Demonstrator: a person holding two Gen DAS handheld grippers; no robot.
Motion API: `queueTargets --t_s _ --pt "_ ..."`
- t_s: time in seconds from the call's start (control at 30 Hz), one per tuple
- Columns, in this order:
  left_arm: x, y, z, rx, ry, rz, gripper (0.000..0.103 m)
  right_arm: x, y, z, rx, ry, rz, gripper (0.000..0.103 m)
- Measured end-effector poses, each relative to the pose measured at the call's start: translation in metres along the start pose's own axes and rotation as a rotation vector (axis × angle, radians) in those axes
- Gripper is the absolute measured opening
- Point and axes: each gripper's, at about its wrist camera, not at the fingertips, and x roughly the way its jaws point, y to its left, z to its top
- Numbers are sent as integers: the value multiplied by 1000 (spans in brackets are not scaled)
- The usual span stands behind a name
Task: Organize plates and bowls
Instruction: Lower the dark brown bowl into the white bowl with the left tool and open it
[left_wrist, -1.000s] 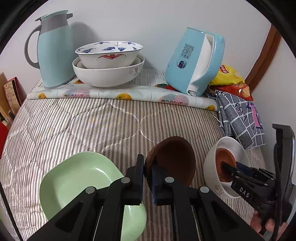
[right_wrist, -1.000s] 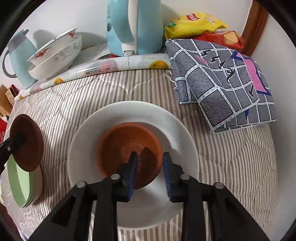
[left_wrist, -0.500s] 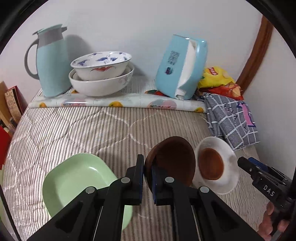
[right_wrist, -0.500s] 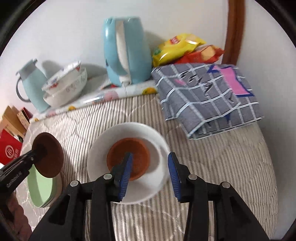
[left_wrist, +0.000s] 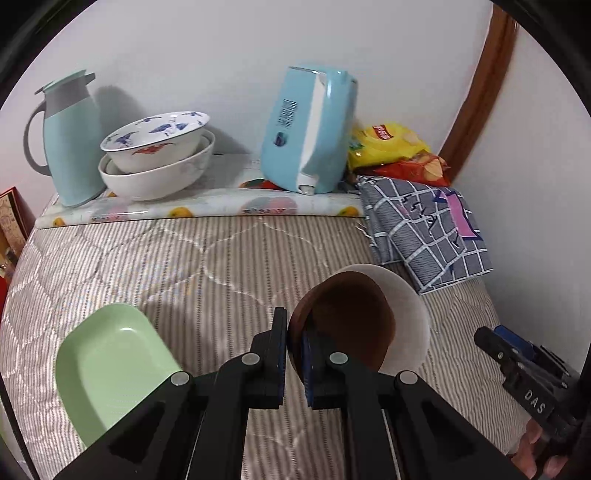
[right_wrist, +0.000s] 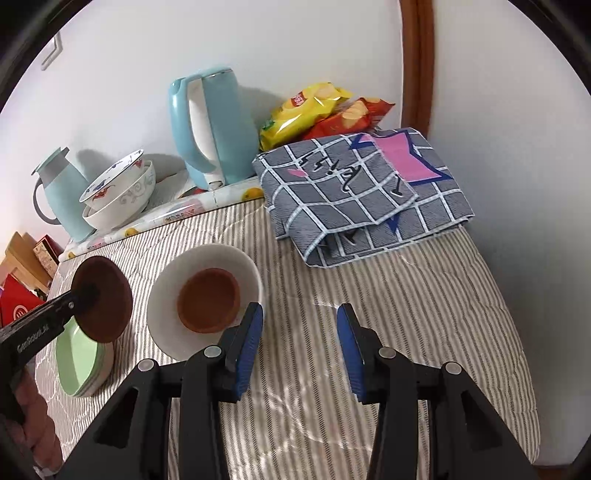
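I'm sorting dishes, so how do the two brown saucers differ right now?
One brown saucer is held tilted in the air, pinched at its rim by the left gripper; the other brown saucer lies flat inside the white bowl, untouched. The held one looks darker. Both are small and round.

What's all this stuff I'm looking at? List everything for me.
Brown dish: one, held up in the left tongs.
Brown dish: one, inside the white plate.
Green plates: stack, near left.
Patterned bowls: two, nested, at back.
Flask: one, pale blue, back left.
Kettle: one, blue, back centre.
Crisp bags: yellow, red, back right.
Checked cloth: grey, folded, right.
Right tongs: open, empty.
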Motion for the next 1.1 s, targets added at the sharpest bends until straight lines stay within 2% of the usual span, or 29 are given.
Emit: queueTargets --t_s 0.23,0.47,0.73,1.1 --pt "16 -25 2 27 18 -13 8 -4 -20 -4 10 -17 -13 42" --pt "41 -42 5 45 52 -16 8 8 -44 -5 53 1 -17 42" --pt "68 -44 7 32 91 -10 8 22 -56 -7 73 21 -12 42" --pt "84 -44 4 26 124 -34 8 32 -61 -10 77 39 -19 42"
